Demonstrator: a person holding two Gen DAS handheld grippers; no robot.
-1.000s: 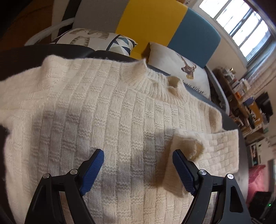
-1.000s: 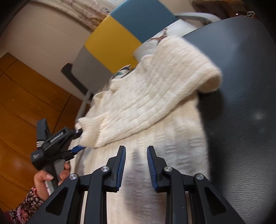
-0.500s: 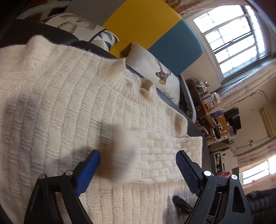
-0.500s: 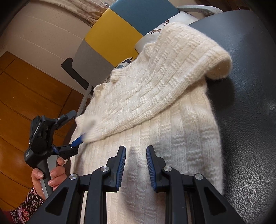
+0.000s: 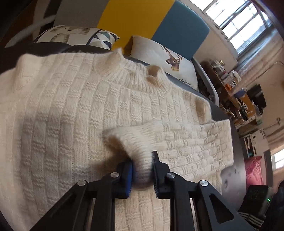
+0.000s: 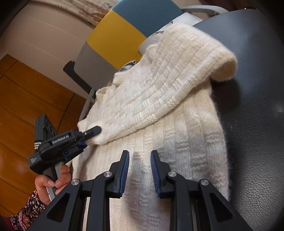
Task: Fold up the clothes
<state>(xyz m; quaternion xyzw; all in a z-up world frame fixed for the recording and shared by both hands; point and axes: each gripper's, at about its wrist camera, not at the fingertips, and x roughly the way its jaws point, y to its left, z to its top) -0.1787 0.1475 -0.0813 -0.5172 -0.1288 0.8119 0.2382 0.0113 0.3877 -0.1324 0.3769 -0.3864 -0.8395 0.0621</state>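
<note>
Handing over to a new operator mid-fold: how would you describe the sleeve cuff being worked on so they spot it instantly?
Find the cream knit sweater spread on the black surface. One sleeve lies folded across its chest. Its ribbed cuff is the only part pinched in the left gripper; the right gripper hovers open, empty.

home living room | sofa (image 5: 134, 19) | cushions (image 5: 165, 58) | window (image 5: 236, 23)

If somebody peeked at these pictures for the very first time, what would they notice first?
First, the big fluffy cream sweater spread flat over the dark leather surface, filling both views. Next, the left gripper with its jaws pinching the sleeve cuff, which lies folded across the sweater's front. Behind it sit a deer pillow and a chair back in grey, yellow and blue.
</note>
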